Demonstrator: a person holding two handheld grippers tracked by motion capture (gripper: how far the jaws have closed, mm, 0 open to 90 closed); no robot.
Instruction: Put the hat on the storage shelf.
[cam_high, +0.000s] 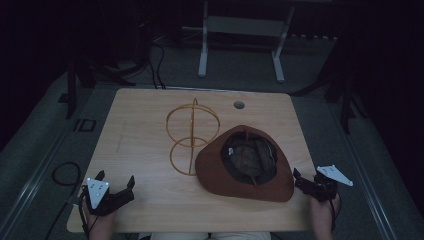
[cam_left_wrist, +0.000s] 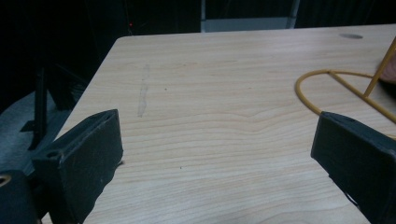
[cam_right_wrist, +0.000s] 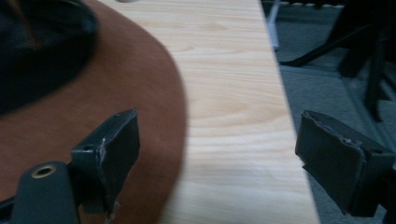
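Plainly, no brand, label or writing can be read on anything in these views.

High view, hat: a brown hat (cam_high: 245, 162) lies upside down on the near right part of the wooden table (cam_high: 145, 135), its dark lining facing up.
High view, stand: a yellow wire stand (cam_high: 192, 135) rises just left of the hat, its base ring touching or running just under the brim; which one cannot be told.
High view, table hole: a small grey round grommet (cam_high: 239, 105) sits near the far edge, behind the hat.
High view, left gripper: the left gripper (cam_high: 116, 188) rests at the near left corner, jaws spread with nothing between them, well apart from the hat.
High view, right gripper: the right gripper (cam_high: 306, 183) sits at the near right edge, just beside the hat's brim, jaws apart.

Left gripper view, jaws: both black jaws stand wide, with bare wood between them.
Left gripper view, stand: the base ring of the stand (cam_left_wrist: 327, 91) lies ahead, toward the right jaw and beyond its tip.

Right gripper view, jaws: parted and clamping nothing.
Right gripper view, hat: the brim (cam_right_wrist: 135, 88) spreads under and behind the left jaw; whether that jaw touches it cannot be told. The right jaw hangs past the table's edge, over the floor.
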